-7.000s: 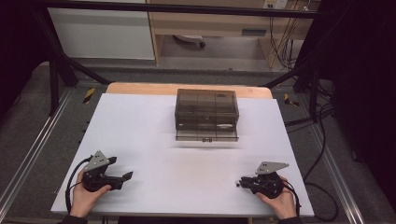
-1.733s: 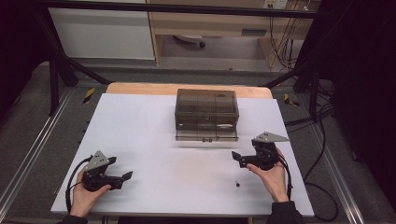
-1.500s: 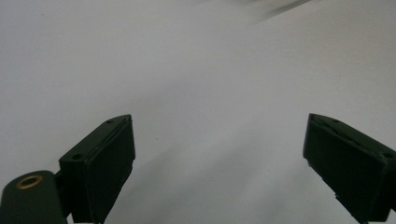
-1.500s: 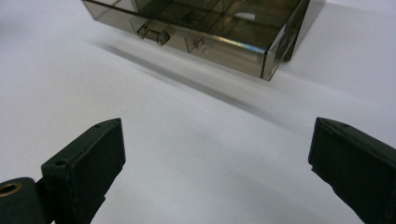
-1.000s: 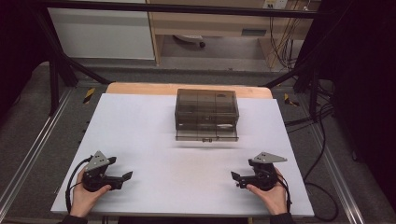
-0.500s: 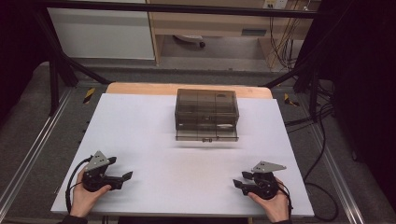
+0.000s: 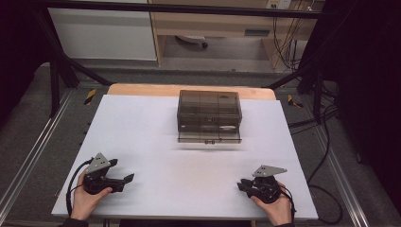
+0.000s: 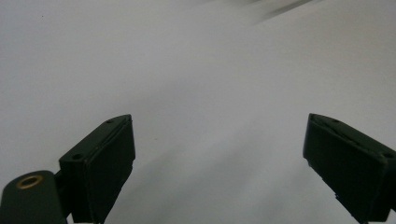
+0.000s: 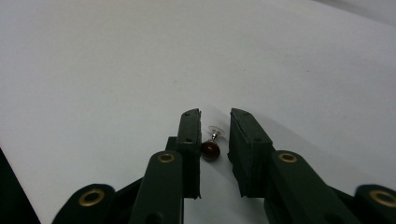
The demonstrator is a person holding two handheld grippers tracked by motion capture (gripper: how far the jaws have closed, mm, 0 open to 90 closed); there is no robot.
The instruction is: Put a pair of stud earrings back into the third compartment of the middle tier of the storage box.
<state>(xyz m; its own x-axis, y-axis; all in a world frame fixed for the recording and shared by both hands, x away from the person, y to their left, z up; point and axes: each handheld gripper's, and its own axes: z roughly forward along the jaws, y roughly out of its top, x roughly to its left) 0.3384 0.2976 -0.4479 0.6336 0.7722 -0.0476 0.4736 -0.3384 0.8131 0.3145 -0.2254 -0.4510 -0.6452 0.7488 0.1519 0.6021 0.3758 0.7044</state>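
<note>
Two hand-held grippers low on the white bench, a tiny earring between the right one's jaws.

High view: the smoky translucent box (image 7: pixel 209 115) sits at the far middle of the bench (image 7: pixel 142 123), lid down, and its contents are too dim to make out; the left hand-held gripper (image 7: pixel 124 179) rests near the front left corner in the person's left hand (image 7: pixel 84 201), the right hand-held gripper (image 7: pixel 241 184) near the front right in the right hand (image 7: pixel 276 210); the earring is too small to find here. Left gripper view: left hand-held gripper (image 8: pixel 219 158) released, jaws wide apart over bare bench; a blurred dark streak is cut off at the top edge. Right gripper view: right hand-held gripper (image 9: pixel 214 135) with jaws narrowed but a gap between them; the earring (image 9: pixel 211 148), brown bead on a silvery post with a clear backing, lies on the bench in that gap, against the left jaw; whether it is pinched, I cannot tell.
</note>
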